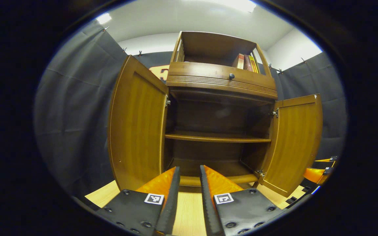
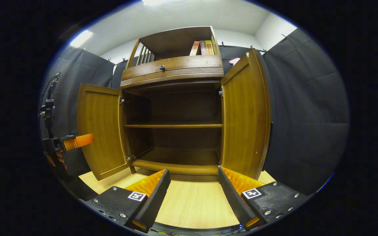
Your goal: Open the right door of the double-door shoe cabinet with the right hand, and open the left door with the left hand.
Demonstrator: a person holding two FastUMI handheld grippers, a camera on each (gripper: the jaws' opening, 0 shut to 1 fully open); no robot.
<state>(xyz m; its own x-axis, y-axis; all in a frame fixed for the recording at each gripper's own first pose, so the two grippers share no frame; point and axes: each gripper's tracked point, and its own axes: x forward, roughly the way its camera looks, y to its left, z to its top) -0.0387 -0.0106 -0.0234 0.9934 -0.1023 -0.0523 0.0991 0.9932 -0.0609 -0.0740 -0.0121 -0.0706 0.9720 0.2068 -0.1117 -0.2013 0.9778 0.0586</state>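
Looking along the left tongs (image 1: 189, 177) in the left gripper view, the cabinet (image 1: 221, 82) stands straight ahead with both doors swung wide. Its left door (image 1: 138, 127) hangs out just left of the tongs, and its right door (image 1: 294, 144) stands well to the right, past the cabinet's open mouth. These tongs sit slightly apart, gripping nothing, aimed at the bare shelf (image 1: 217, 137). The other tongs show beyond the right door's lower edge.

In the right gripper view, the right tongs (image 2: 194, 177) stand wide apart and empty. The right door (image 2: 246, 114) rises close beside them on the right, its long edge upright; the left door (image 2: 102, 131) stands off at the cabinet's far side, with the left tongs (image 2: 77, 141) just beside it, held by a hand. Judging by this, both doors are open and nothing remains to pull.
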